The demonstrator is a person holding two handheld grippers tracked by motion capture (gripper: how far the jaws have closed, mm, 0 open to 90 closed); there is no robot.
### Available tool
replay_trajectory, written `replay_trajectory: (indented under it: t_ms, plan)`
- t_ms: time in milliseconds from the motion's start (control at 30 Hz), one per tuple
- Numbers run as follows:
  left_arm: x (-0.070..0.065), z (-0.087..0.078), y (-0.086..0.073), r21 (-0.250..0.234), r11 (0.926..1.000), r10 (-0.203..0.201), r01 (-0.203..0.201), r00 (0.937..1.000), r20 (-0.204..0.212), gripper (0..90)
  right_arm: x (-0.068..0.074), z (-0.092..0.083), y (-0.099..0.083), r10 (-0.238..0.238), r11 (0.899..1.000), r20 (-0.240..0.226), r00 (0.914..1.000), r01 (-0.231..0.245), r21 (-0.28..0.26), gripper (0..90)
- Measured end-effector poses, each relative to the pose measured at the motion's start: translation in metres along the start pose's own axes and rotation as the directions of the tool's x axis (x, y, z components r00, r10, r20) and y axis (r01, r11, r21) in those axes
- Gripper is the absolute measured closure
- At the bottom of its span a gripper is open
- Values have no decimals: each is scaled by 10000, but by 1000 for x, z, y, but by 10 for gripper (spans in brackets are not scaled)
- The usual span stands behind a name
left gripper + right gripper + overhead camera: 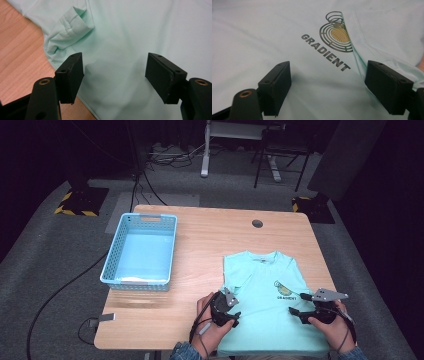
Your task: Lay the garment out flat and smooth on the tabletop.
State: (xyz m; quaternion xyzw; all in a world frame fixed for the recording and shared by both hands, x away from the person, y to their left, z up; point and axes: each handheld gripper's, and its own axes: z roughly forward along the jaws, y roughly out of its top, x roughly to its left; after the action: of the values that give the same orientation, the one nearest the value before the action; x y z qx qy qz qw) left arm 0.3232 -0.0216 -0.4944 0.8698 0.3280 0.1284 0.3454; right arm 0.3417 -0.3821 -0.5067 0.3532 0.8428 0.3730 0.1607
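A mint-green T-shirt lies flat, front up, on the near right part of the wooden table. It bears a round logo with the word GRADIENT. My left gripper hovers open over the shirt's left edge, close to a sleeve folded inward. Nothing but flat cloth lies between its jaws. My right gripper is open above the shirt's right side, just below the logo. In the right gripper view its jaws straddle the cloth beside a folded-in sleeve edge.
A light blue perforated basket stands at the table's left. A round cable hole sits near the far edge. A small grey piece lies at the front left corner. Bare wood shows left of the shirt.
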Motion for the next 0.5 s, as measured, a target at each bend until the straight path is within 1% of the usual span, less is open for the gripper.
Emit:
replay_trajectory:
  t_ms: [233,300,500]
  plan:
    - [4,-5,11,-239,9997,42,-44,10000,-73,306,0,0,0,5,10000,-5,10000,-5,0,209]
    - [6,-6,14,-253,9996,105,-108,9999,-97,306,0,0,0,6,10000,-9,10000,-6,-4,209]
    - [10,-7,22,-377,9992,114,-122,9997,-211,306,0,0,0,15,10000,-19,10000,-15,-4,209]
